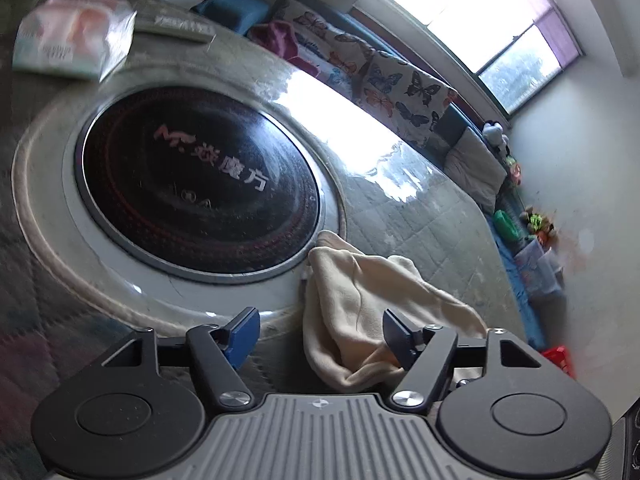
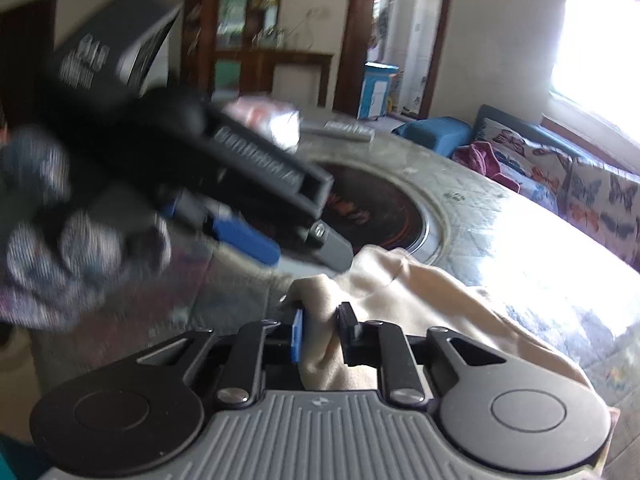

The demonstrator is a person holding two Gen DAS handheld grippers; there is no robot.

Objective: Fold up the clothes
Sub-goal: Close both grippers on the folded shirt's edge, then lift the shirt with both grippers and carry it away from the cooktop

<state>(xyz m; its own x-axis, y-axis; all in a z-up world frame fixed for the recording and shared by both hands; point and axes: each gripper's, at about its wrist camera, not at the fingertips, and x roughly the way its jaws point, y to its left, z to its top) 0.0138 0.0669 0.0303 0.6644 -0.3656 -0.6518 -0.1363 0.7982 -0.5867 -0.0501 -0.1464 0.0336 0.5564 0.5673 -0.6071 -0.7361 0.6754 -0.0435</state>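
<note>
1. Quilted grey covering spreads over the round table [image 1: 420,216], with a black glass hotplate [image 1: 200,180] set in its middle; a butterfly-print sofa [image 1: 400,84] lines the window wall behind, and a tissue pack [image 1: 72,36] lies at the far rim.
2. Cream garment [image 1: 360,304] lies bunched near the hotplate's edge.
3. Right gripper [image 2: 320,334] pinches a fold of it.
4. Left gripper [image 1: 318,336] stands apart-jawed, cloth touching one finger only.
5. Risk: pulling with one-sided hold could drag the cloth onto the hotplate or bunch it.
</note>
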